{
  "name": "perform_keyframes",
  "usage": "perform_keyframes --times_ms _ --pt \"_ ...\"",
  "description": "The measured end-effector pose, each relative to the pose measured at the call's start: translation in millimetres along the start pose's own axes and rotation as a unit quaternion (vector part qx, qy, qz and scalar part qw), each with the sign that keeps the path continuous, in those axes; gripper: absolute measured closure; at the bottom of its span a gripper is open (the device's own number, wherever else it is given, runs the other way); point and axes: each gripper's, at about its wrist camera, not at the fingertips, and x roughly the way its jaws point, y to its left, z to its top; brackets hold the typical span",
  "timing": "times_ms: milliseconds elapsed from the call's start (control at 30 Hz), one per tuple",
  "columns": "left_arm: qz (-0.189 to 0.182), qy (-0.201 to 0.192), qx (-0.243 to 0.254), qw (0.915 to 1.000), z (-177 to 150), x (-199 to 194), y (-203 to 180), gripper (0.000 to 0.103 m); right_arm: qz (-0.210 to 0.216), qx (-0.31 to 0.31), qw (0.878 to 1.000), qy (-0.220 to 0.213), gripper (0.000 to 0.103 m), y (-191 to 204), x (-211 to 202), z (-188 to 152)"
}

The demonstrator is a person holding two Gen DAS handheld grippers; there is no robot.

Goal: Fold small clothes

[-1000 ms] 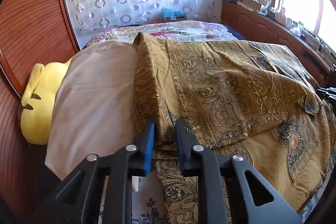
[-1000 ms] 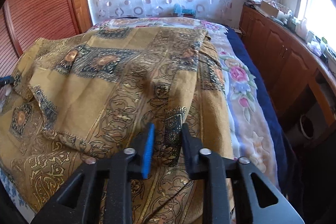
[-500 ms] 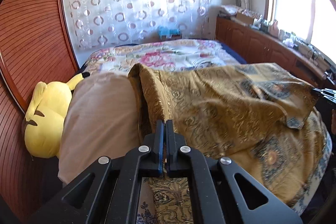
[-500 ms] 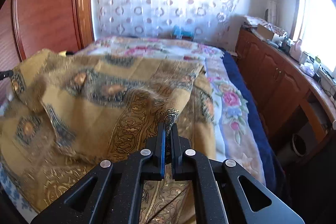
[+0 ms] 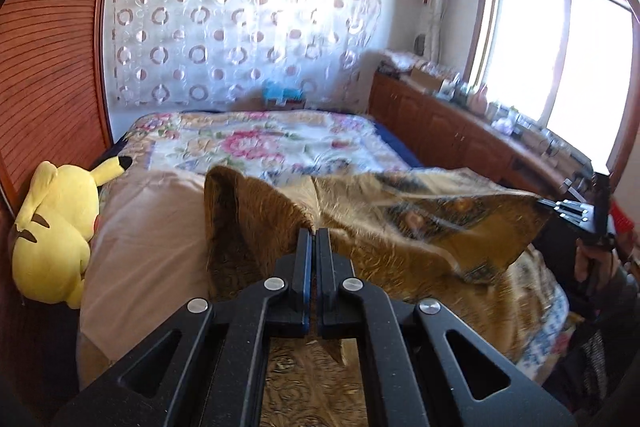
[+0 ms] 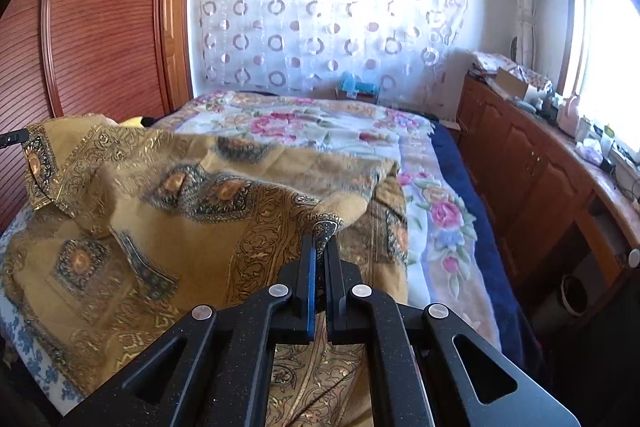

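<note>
A golden-brown patterned garment (image 5: 420, 227) (image 6: 192, 211) is spread over the near part of the bed and lifted along its near edge. My left gripper (image 5: 313, 233) is shut on one corner of it, the cloth pinched between the pads. My right gripper (image 6: 320, 241) is shut on the other corner, a dark patterned tip sticking up between its fingers. The right gripper (image 5: 576, 213) shows at the right edge of the left wrist view, holding the raised cloth. A tip of the left gripper (image 6: 14, 137) peeks in at the left edge of the right wrist view.
The bed carries a floral cover (image 5: 260, 143) (image 6: 320, 123) and a beige pillow (image 5: 144, 235). A yellow plush toy (image 5: 52, 231) leans on the wooden headboard (image 5: 44, 67). Wooden cabinets (image 6: 540, 179) with clutter run along the window side. A person's hand (image 5: 592, 259) holds the right gripper.
Both grippers closed on the garment's near corners and rose, lifting that edge off the bed. More of the floral cover and back wall now shows.
</note>
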Motion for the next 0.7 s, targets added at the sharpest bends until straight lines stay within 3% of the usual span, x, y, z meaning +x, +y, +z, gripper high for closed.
perform_keyframes --times_ms 467,700 --pt "-0.036 -0.073 -0.084 0.9931 -32.0 -82.3 33.3 0.101 -0.008 0.023 0.999 -0.045 0.1 -23.6 -90.7 -22.7" --pt "-0.027 -0.004 -0.111 0.9934 -92.3 -53.8 36.5 0.101 -0.01 0.015 0.999 0.037 0.1 -5.3 -56.4 -80.5"
